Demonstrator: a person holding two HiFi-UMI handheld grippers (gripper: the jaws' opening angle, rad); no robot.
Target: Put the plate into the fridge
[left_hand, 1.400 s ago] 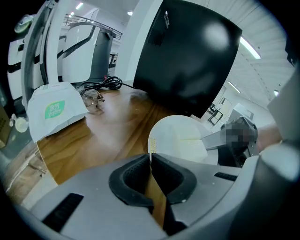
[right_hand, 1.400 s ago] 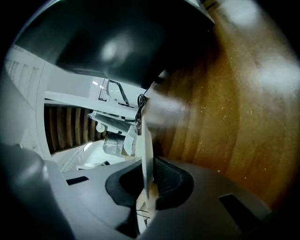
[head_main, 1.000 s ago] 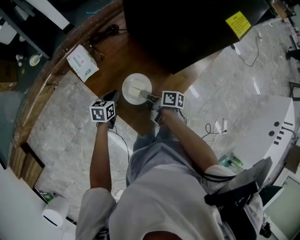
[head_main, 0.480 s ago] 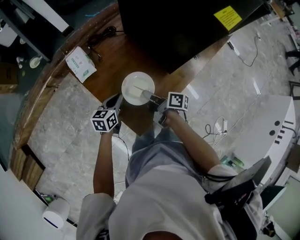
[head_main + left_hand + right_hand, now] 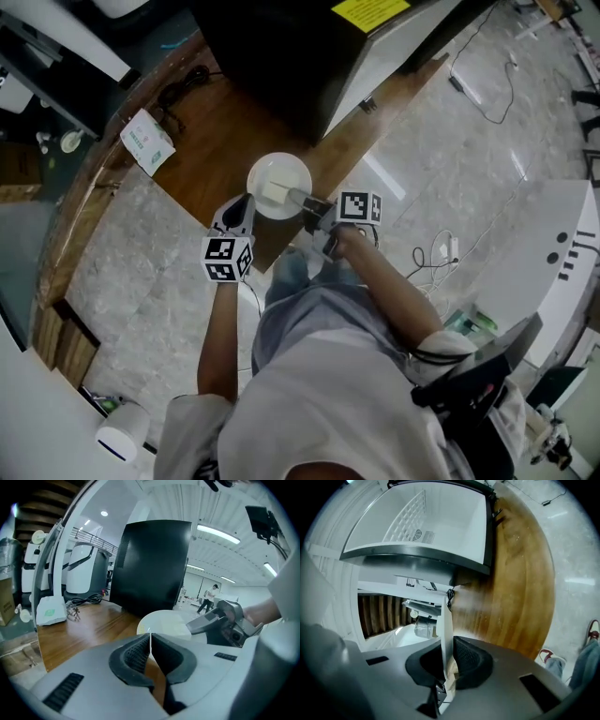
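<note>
A lab hall: white machines point(image 5: 82, 571), loose cables point(image 5: 83, 601), strip lights point(image 5: 220, 534).

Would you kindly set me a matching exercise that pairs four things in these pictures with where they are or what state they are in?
Things
1. white round plate
2. tall black fridge
3. white and green packet
4. left hand-held gripper

Places or states
A. jaws together, nothing between them
B. lying on the brown wooden platform
C. clamped by its rim in the right hand-held gripper
D. open, white interior showing

Pairs: 1-C, 2-D, 3-B, 4-A
</note>
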